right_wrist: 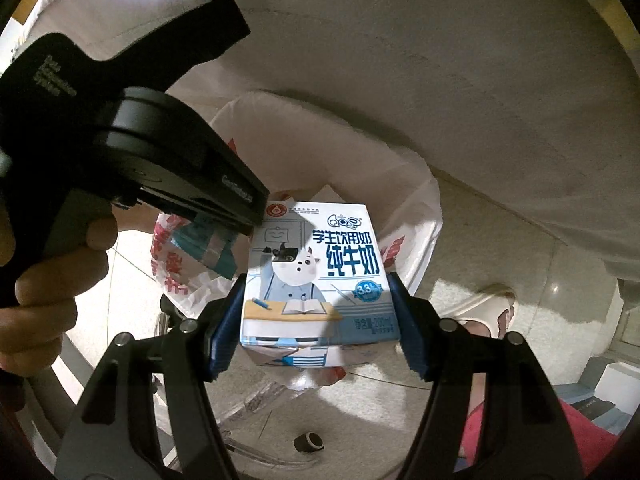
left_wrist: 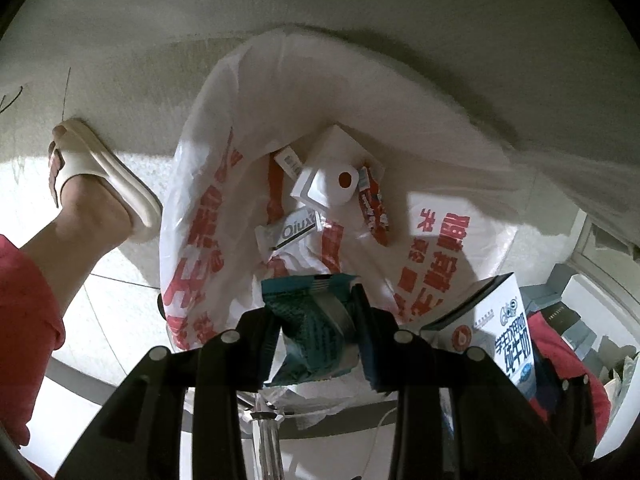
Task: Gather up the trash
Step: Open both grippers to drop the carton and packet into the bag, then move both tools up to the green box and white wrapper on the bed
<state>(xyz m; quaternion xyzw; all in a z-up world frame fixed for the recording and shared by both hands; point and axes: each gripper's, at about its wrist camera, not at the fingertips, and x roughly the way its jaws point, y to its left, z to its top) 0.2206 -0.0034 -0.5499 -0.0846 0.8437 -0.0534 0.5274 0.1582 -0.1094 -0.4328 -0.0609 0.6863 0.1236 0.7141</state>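
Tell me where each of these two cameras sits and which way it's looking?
Left wrist view: sits on the left gripper, looking down into the open bag; the gripper is shut on a teal packet; a slippered foot shows.
Right wrist view: sits on the right gripper, looking down past the milk carton it clamps; the left hand and another foot show.
Shared: both see the bag, carton, teal packet and left gripper.
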